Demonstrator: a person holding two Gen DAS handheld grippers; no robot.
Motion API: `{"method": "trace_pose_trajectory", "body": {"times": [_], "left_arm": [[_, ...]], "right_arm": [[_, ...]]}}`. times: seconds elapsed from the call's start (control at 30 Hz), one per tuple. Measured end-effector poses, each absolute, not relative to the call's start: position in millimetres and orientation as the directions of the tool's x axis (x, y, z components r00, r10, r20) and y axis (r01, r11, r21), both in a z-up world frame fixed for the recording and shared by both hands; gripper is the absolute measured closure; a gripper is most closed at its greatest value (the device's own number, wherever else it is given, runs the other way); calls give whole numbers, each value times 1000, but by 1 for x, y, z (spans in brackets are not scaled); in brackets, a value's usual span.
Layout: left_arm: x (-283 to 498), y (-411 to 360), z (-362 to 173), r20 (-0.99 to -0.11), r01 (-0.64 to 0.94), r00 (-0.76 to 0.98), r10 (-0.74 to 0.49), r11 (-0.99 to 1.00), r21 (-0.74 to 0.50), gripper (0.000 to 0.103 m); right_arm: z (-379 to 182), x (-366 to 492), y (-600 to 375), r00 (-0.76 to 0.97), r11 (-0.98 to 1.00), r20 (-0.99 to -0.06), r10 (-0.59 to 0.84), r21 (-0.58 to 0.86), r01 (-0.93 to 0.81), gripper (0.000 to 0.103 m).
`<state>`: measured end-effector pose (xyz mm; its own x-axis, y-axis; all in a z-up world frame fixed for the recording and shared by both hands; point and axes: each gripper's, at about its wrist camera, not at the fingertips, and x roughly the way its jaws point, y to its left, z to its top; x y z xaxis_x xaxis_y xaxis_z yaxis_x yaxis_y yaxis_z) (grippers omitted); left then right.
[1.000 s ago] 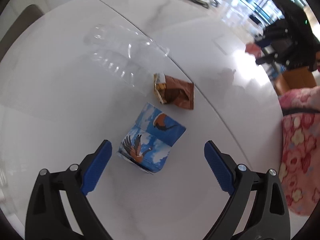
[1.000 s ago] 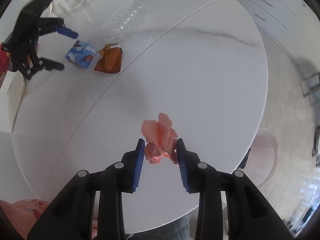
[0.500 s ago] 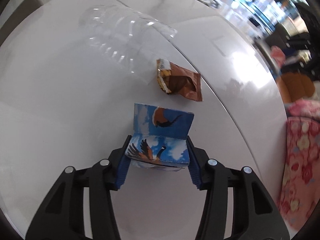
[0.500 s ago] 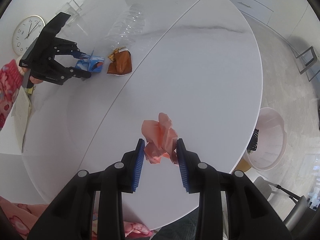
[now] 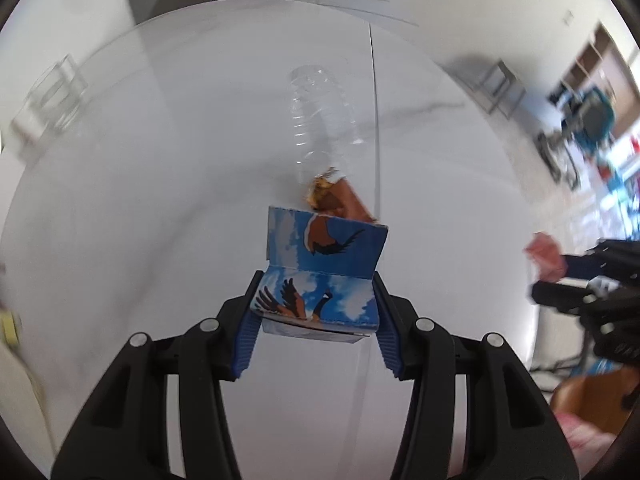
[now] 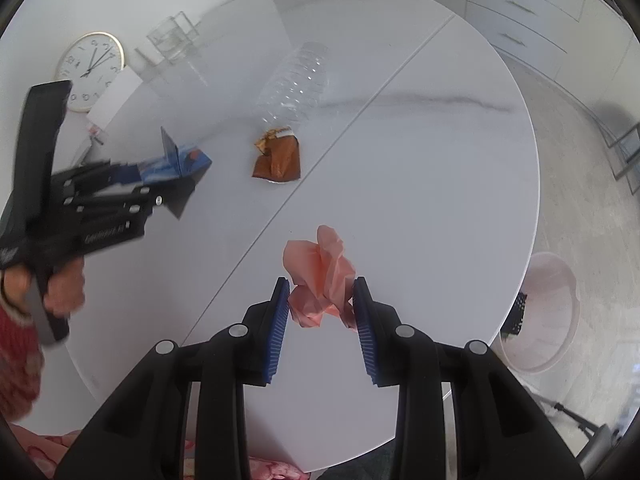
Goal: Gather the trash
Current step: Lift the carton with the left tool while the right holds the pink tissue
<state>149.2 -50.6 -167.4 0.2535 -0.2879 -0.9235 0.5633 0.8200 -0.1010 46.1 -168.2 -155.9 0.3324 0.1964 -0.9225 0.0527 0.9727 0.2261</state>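
- Your left gripper [image 5: 316,316] has its fingers [image 5: 246,338] narrowed onto the blue bird-print carton [image 5: 320,280]; both blue pads press its side walls, and the carton's open flap stands up just past the fingertips.
- The left jaws were closing within the last second, and the carton sits between them.
- In the right wrist view the carton hangs clear of the white round surface [image 6: 420,160], tilted, in the left gripper.
- Your right gripper [image 6: 322,312] has its fingers partly closed on the crumpled pink paper [image 6: 320,280]; the wad fills the gap between the pads and bulges out beyond the tips.
- Brown snack wrapper [image 6: 278,158] lies flat on the surface, well ahead of the right fingers and slightly to their left.
- Clear plastic bottle [image 6: 294,86] lies on its side just beyond the wrapper, its mouth end close to it.
- Pale pink bin [image 6: 540,312] stands on the floor to the right of the right fingers, beyond the surface's edge.
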Motion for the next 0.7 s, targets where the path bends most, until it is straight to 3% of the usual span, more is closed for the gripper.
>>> {"method": "trace_pose_trajectory", "body": {"times": [0.37, 0.53, 0.7], "left_arm": [[86, -76, -127, -911, 377, 348, -223, 923, -82, 54], [63, -122, -116, -907, 415, 358, -221, 908, -57, 54], [43, -195, -111, -892, 551, 315, -324, 828, -106, 53]], "right_arm": [[-129, 26, -219, 405, 964, -875, 263, 259, -66, 69], [-126, 9, -266, 443, 966, -862, 245, 256, -36, 69], [-127, -26, -343, 485, 976, -865, 132, 199, 88, 69]]}}
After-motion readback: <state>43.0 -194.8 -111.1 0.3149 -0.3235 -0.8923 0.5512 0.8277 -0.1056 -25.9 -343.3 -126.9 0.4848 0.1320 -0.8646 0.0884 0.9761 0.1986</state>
